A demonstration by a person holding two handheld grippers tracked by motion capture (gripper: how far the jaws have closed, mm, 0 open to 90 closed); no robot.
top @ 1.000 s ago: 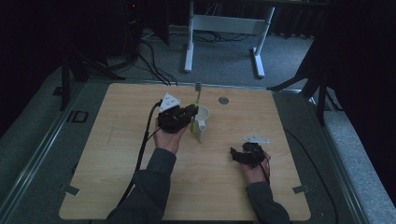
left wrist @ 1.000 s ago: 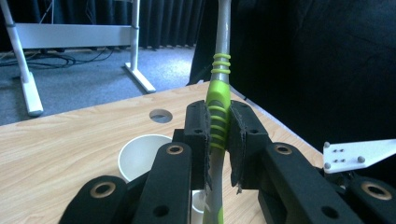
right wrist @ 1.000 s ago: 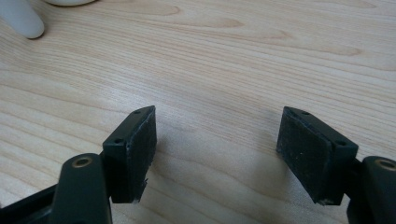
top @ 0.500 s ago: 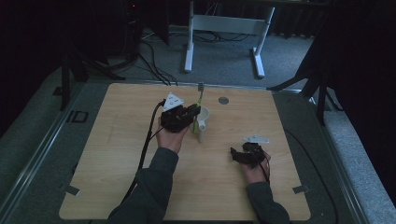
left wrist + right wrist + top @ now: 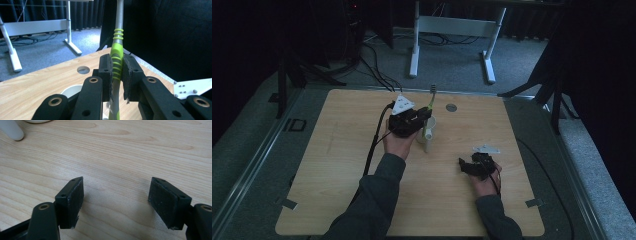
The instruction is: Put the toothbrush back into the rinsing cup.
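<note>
The toothbrush (image 5: 117, 60) has a lime-green ribbed grip that passes into a grey neck ringed with green bands, and it stands nearly upright, pinched at the ribbed part between the pads of the left gripper (image 5: 117, 72) above the white cup (image 5: 428, 131) near the table's (image 5: 337, 150) far middle. The right gripper (image 5: 116, 200) rests low over bare wood, well apart, its jaws spread wide with nothing between them.

High view dim, dark surround, table (image 5: 337, 150) evenly lit, soft shadows. My gripper views brighter; near jaws slightly soft, wood grain sharp, no glare.
</note>
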